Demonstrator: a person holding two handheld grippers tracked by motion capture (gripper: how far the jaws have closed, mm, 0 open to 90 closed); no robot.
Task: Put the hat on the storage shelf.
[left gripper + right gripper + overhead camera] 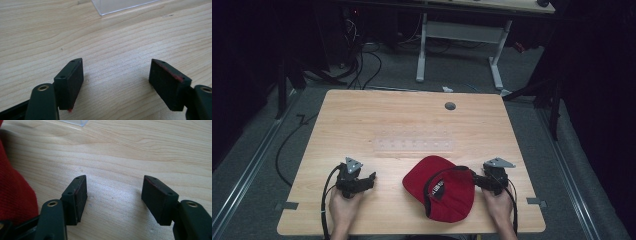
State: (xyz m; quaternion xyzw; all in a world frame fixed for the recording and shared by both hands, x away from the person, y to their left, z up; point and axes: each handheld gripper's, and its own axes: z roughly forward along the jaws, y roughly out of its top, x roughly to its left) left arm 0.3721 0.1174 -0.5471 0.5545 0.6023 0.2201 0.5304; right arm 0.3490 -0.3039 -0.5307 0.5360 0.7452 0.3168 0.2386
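Fingers (71, 82) of the left gripper (116, 83) are seen spread wide apart in the left gripper view, with bare wood between them and nothing held. Red traces are visible along the edges of both pads. Fingers (76, 197) of the right gripper (115, 200) are likewise held wide apart in the right gripper view, and nothing is gripped; the jaws rest low over the table.

From the high view, the left gripper (362, 181) is held by the left hand (343, 206) near the front-left part of the wooden table (362, 115), its jaws turned toward the middle. The right gripper (477, 181) is held by the right hand (499, 202) near the front-right part, its jaws turned toward the red cap (439, 187).

The red cap is laid on the front-centre of the table, between the two grippers, and is just beside the right gripper; whether they touch cannot be told. Its dark inner band and a label are shown facing up. In the right gripper view, red fabric of the cap (15, 192) is seen at the left edge, beside the left jaw.

A clear plastic sheet (414, 146) is laid flat on the middle of the table, beyond the cap. A round grey grommet (450, 106) is set near the far edge.
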